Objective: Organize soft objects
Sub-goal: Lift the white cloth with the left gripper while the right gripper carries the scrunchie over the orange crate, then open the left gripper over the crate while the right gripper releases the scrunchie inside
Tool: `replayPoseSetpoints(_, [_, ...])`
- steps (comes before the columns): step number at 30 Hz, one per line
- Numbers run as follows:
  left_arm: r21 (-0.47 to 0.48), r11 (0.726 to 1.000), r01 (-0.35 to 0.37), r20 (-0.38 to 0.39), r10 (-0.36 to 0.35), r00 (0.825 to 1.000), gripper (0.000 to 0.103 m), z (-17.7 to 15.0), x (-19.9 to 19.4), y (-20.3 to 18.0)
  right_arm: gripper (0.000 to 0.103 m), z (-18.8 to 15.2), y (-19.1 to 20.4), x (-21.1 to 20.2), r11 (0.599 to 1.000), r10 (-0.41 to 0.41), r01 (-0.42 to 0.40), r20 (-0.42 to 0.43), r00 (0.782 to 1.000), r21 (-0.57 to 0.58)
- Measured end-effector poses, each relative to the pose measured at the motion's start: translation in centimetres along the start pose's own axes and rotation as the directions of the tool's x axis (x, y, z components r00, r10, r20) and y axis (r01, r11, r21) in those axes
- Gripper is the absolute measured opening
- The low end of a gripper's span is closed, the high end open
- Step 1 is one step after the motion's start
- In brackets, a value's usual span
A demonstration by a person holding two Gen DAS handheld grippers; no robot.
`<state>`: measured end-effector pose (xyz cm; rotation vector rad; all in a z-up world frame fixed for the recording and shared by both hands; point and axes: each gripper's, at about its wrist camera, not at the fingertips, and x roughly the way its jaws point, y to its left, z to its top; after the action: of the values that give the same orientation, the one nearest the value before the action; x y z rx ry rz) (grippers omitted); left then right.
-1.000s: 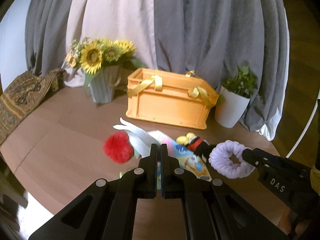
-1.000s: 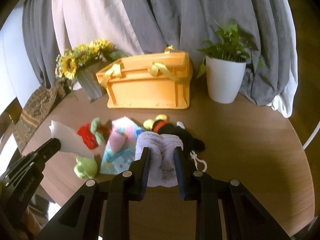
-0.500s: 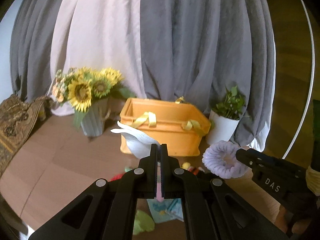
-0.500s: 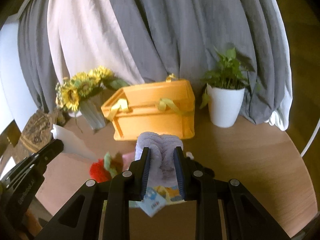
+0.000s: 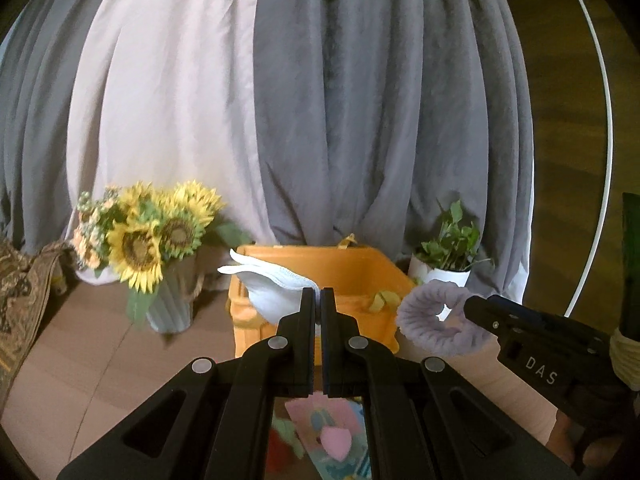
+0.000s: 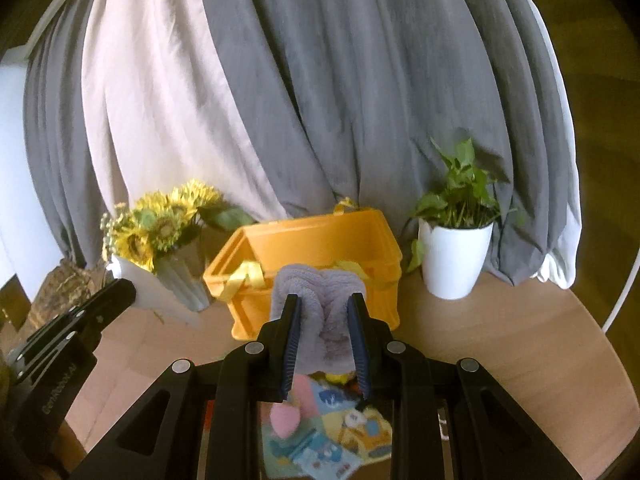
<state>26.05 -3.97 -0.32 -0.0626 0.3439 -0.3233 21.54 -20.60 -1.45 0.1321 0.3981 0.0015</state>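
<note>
My left gripper (image 5: pixel 317 293) is shut on a white face mask (image 5: pixel 268 286) and holds it in the air in front of the orange crate (image 5: pixel 352 276). My right gripper (image 6: pixel 324 300) is shut on a fluffy lilac scrunchie (image 6: pixel 320 312), also lifted before the orange crate (image 6: pixel 320 248). The right gripper and scrunchie (image 5: pixel 436 320) show at the right of the left wrist view. A colourful printed cloth (image 6: pixel 332 436) with a pink piece on it lies on the table below both grippers.
A vase of sunflowers (image 5: pixel 152 248) stands left of the crate and a white potted plant (image 6: pixel 456 256) right of it. Grey and pale curtains hang behind. A patterned cloth (image 5: pixel 20 304) lies at the far left of the round wooden table (image 6: pixel 520 344).
Both grippers have risen from the table with their loads and moved toward the crate. The toys on the table have dropped out of view below the fingers.
</note>
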Motion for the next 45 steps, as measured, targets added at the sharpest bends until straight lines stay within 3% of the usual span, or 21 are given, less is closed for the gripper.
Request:
replayPoseSetpoints(25, [0.063, 0.996, 0.066, 0.057, -0.070, 0.996, 0.004, 5.1, 9.1, 1.5, 0.026, 5.6, 0.5, 7.3, 1.000, -0.024, 0.023, 0.081, 0.996, 0.017])
replayPoseSetpoints(45, [0.062, 0.997, 0.048, -0.091, -0.043, 0.995, 0.004, 3.4, 20.3, 3.2, 0.026, 6.8, -0.5, 18.4, 1.000, -0.023, 0.023, -0.024, 0.999, 0.002])
